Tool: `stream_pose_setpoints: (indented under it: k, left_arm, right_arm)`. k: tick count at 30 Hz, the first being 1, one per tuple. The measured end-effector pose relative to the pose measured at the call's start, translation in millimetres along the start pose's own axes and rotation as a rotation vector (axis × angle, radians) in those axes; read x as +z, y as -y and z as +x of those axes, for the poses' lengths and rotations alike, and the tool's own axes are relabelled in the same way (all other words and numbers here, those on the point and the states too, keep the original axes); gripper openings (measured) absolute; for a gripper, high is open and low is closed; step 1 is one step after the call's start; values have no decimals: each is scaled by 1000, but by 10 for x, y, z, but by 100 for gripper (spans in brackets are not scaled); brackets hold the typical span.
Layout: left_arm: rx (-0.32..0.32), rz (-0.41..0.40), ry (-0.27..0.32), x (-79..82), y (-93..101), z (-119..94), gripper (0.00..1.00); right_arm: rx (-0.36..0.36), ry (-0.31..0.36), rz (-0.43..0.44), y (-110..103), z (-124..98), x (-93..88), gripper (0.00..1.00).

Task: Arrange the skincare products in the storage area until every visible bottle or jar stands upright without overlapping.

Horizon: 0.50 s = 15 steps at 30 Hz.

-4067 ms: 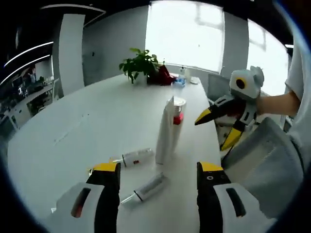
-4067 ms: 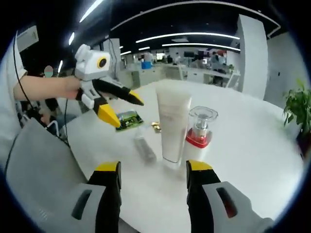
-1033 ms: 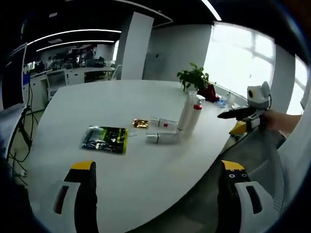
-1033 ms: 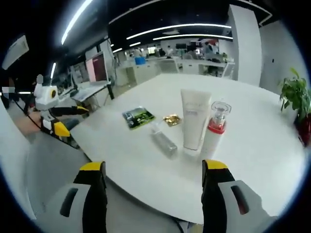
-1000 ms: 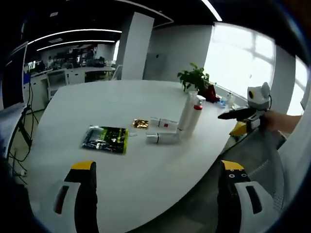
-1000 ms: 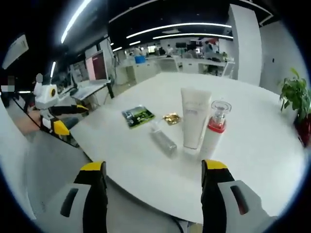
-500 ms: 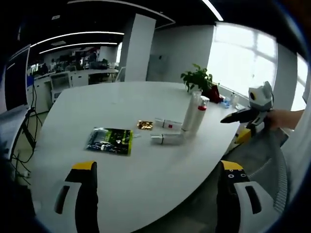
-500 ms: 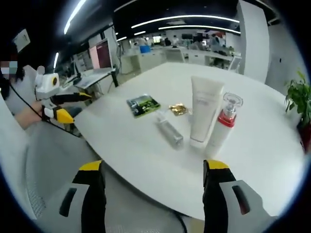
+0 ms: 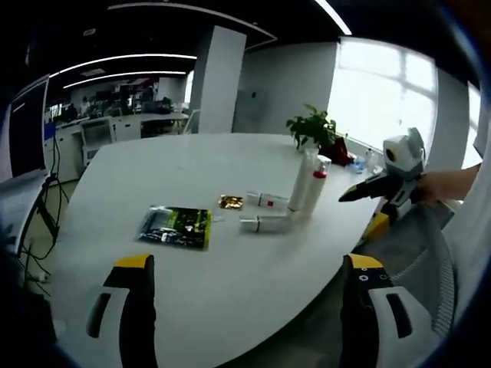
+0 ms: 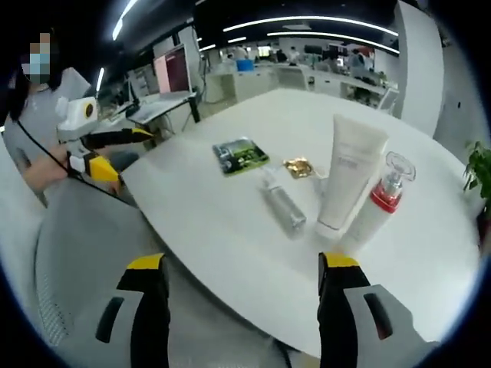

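**Both grippers spread, well back from the products**

Your left gripper [image 9: 244, 264] and right gripper [image 10: 242, 264] are spread wide and empty. Ahead of your right gripper, the white tube [image 10: 347, 178] and red-collared pump bottle [image 10: 378, 203] stand upright on the white table [image 10: 207, 222]; a clear bottle [image 10: 282, 205] lies flat beside them.

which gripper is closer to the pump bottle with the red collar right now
Right, I'd judge. The right gripper hangs off the table edge just past the pump bottle. The left gripper hangs off the far edge, beyond the green sachet.
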State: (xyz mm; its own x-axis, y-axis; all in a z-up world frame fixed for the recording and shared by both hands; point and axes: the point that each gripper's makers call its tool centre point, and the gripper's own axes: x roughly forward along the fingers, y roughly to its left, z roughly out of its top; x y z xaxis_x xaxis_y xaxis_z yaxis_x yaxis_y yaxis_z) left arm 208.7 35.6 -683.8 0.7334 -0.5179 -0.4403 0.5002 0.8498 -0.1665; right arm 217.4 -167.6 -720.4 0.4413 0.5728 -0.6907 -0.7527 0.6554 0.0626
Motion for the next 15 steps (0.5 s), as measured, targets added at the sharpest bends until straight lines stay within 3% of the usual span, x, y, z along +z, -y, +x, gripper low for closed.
stream_pose_setpoints:
  k: [8,15]
  left_arm:
    - [6,-6,14,8,-37,-14,94]
    - [2,-6,9,-13,-52,-16,93]
  right_arm:
    - [33,-41,-83,-25,293,218,75]
    - [29,-86,-156,59,553,301,69]
